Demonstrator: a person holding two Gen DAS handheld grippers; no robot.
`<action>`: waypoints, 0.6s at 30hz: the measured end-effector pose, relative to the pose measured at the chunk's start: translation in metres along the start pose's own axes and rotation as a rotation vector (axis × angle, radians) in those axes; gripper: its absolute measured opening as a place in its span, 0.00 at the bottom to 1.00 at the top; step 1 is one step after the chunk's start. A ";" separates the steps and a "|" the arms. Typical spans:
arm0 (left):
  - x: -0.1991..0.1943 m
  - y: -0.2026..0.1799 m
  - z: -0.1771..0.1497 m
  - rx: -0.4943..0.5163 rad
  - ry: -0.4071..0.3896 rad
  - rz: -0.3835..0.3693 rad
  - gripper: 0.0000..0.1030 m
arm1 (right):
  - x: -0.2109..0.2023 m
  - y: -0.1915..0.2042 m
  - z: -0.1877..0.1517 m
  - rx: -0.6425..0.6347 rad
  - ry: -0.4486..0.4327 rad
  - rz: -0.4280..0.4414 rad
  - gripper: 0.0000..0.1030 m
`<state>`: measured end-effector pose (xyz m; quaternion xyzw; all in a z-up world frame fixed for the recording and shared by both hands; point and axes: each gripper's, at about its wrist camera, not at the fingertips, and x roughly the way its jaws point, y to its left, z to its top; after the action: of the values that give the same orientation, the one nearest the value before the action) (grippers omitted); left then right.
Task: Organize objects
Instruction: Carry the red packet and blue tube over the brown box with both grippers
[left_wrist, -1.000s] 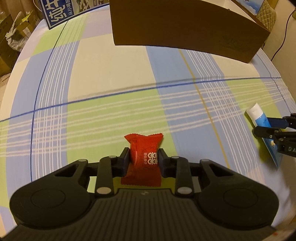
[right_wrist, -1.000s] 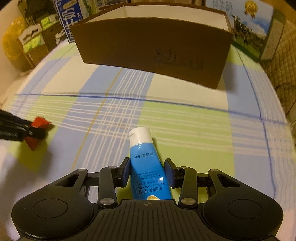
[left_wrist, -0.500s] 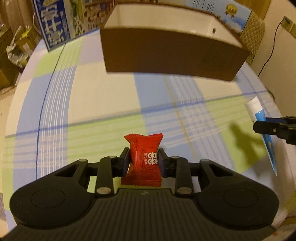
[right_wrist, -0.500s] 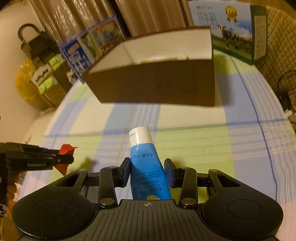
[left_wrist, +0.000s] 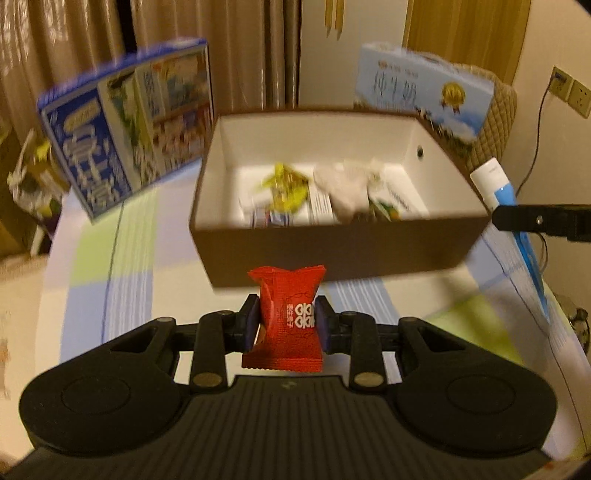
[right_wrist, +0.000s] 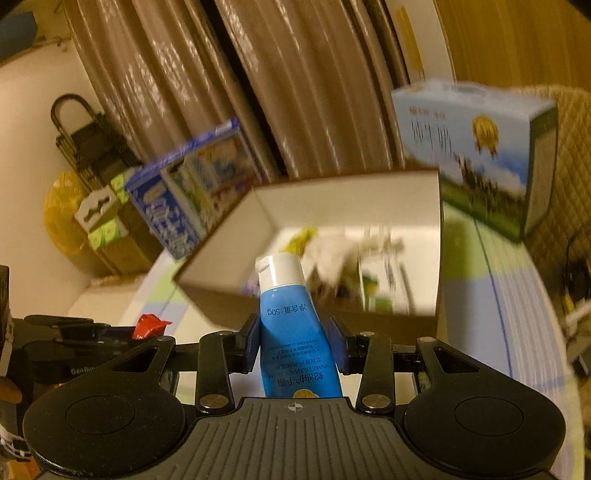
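While the left gripper (left_wrist: 287, 325) pinches a red candy packet (left_wrist: 286, 314) between its two pads, the jaws stand narrowly apart, only as wide as the wrapper, which sticks up crimped end first. In the left wrist view the packet hangs above the plaid tablecloth (left_wrist: 110, 280), and at twelve o'clock from it sits an open brown box (left_wrist: 340, 254) with white inner walls. Inside the box lie several blurred items: a yellow-green wrapper (left_wrist: 284, 184) toward eleven o'clock and white crumpled packets (left_wrist: 351, 188) toward one o'clock; what they are cannot be told.

The right gripper (right_wrist: 295, 345) is closed on a blue tube (right_wrist: 295, 339) with a white cap (right_wrist: 280, 269), cap pointing away from the camera; its jaws are somewhat wider, pressed against the tube's sides. In the right wrist view the box (right_wrist: 221, 258) lies at twelve o'clock behind the tube, seen from one corner. The same tube (left_wrist: 517, 229) shows in the left wrist view at three o'clock, held over the box's right-hand edge, and the red packet (right_wrist: 149, 325) shows at nine o'clock in the right wrist view.

A blue milk carton (left_wrist: 125, 129) stands at ten o'clock of the box, a light-blue carton (left_wrist: 424, 92) at one o'clock, both leaning near the brown curtains (right_wrist: 258, 92). Both views are smeared with motion blur
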<state>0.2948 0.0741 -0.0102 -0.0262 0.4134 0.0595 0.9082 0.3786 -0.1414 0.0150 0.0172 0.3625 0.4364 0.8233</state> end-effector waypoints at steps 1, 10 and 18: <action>0.003 0.001 0.009 0.004 -0.013 0.002 0.26 | 0.003 0.000 0.009 -0.002 -0.015 -0.003 0.35; 0.041 0.009 0.087 0.038 -0.058 0.004 0.26 | 0.040 -0.011 0.072 -0.011 -0.075 -0.058 0.35; 0.100 0.012 0.117 0.057 0.003 0.009 0.26 | 0.103 -0.037 0.079 0.037 0.026 -0.256 0.35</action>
<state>0.4456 0.1064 -0.0093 0.0013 0.4165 0.0520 0.9076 0.4899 -0.0667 0.0005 -0.0196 0.3805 0.3210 0.8671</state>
